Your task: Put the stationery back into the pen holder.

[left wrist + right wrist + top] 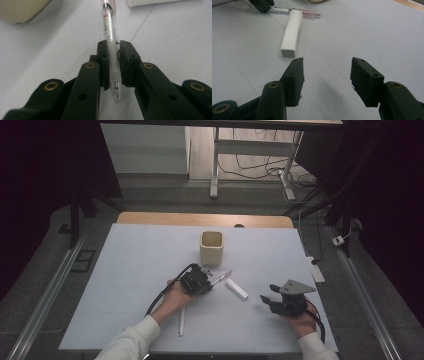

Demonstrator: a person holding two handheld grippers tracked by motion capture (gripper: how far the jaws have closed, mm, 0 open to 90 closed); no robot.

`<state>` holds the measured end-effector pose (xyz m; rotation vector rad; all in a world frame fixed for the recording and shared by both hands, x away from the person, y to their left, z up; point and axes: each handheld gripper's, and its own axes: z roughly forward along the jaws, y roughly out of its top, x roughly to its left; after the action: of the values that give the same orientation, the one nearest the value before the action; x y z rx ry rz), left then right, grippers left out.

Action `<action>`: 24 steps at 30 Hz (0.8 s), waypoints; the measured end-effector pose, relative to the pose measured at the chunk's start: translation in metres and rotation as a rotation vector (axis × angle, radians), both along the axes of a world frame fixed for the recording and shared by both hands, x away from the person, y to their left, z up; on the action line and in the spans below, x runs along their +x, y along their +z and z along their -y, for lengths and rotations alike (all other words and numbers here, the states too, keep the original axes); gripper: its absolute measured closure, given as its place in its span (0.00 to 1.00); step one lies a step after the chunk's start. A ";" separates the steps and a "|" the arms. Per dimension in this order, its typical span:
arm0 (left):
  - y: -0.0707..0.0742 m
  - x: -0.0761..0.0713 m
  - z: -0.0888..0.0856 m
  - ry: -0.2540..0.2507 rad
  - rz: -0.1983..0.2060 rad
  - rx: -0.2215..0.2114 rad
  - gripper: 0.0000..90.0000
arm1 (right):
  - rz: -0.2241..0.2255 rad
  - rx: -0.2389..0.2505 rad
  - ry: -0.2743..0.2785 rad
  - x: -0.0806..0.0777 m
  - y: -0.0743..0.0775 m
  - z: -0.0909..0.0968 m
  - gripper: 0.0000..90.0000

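The pen (110, 32) lies flat on the table (130, 270), near its middle and just short of the cup (211, 247), which stands upright toward the far edge. The left gripper (114, 62) is clamped on the pen's clear barrel near the tip, its pads pressing from both sides, with the pen apparently not yet lifted off the table. Just beside the pen's far end lies a white stick (291, 32), touching or nearly touching it. A second pen (181, 321) lies nearer the near edge, beside the left forearm. The right gripper (326, 80) hovers toward the right edge with jaws wide and nothing between them. By my reading the grasp is made; lifting the pen and dropping it in the cup remain, as do the other two items.
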<state>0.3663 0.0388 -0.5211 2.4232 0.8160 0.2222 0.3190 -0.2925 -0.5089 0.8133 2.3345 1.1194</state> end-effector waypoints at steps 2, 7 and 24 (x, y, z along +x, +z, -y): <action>0.000 0.000 0.000 0.004 0.001 -0.003 0.88 | 0.000 0.000 0.000 0.000 0.000 0.000 0.49; 0.000 0.000 0.000 0.004 0.005 -0.005 0.88 | 0.003 -0.002 0.001 0.000 0.000 0.000 0.49; 0.004 -0.001 -0.006 -0.012 0.064 -0.042 0.88 | 0.007 -0.006 0.003 0.000 -0.001 -0.001 0.49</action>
<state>0.3649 0.0448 -0.5170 2.3688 0.7701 0.2747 0.3186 -0.2916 -0.5094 0.8030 2.3329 1.1144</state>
